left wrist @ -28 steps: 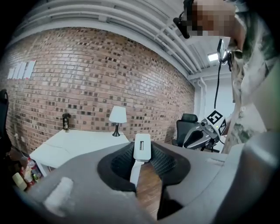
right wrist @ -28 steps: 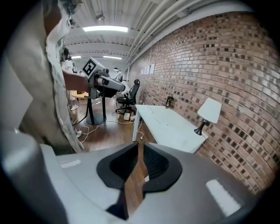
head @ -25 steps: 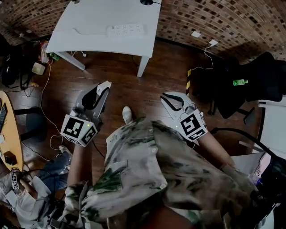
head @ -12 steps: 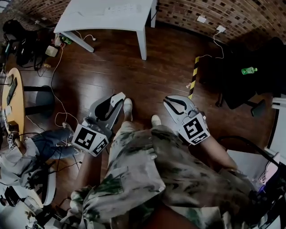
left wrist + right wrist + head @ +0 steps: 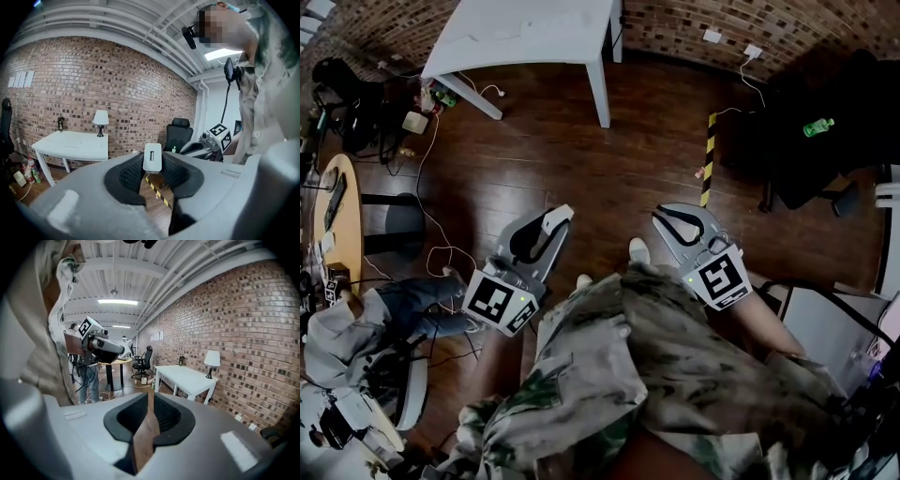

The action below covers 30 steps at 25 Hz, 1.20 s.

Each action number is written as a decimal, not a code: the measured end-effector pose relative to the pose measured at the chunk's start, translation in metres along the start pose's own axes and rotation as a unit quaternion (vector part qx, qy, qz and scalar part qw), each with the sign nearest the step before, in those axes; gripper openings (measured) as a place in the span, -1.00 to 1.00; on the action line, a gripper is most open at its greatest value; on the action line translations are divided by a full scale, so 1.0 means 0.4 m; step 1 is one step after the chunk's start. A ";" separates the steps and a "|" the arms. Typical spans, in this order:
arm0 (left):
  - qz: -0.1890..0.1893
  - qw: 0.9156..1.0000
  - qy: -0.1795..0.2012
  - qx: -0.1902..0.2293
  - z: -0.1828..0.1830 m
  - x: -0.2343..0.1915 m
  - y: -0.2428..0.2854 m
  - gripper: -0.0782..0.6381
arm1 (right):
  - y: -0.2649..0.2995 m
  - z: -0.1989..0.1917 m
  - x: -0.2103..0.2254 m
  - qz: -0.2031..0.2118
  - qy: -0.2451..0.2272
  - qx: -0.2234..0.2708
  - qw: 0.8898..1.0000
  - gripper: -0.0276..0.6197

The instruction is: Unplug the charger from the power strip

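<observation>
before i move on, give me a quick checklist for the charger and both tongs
1. Charger gripped: ok. The white charger sits clamped between the jaws of the left tongs.
2. Charger clear of the table: ok. The white table is far off across the wood floor.
3. Right tongs free: ok. The right tongs have their jaws all but together, with nothing between them.
4. Power strip in place: cannot tell. It can't be made out in any view.
5. Walking path: not ok. Loose cables lie on the floor at the left, beside a seated person.
</observation>
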<state>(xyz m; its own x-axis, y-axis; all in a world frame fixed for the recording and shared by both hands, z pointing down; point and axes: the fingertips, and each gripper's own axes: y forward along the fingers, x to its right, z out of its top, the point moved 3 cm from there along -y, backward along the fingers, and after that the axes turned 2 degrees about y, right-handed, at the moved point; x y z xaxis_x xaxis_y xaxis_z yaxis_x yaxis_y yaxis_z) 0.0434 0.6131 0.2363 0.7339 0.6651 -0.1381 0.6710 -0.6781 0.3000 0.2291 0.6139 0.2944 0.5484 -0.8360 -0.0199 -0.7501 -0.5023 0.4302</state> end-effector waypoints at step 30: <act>-0.064 0.996 -0.024 0.054 -0.208 -0.056 -0.566 -0.47 | 0.088 0.152 -0.615 -0.060 -0.029 -0.033 0.997 -0.89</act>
<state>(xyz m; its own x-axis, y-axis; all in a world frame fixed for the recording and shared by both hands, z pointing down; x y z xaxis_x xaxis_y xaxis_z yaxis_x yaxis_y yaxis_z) -0.1335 0.7778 0.2502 0.6438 0.7347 -0.2139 0.7652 -0.6200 0.1734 0.0454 0.7887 0.2596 0.6087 -0.7833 -0.1259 -0.6537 -0.5851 0.4800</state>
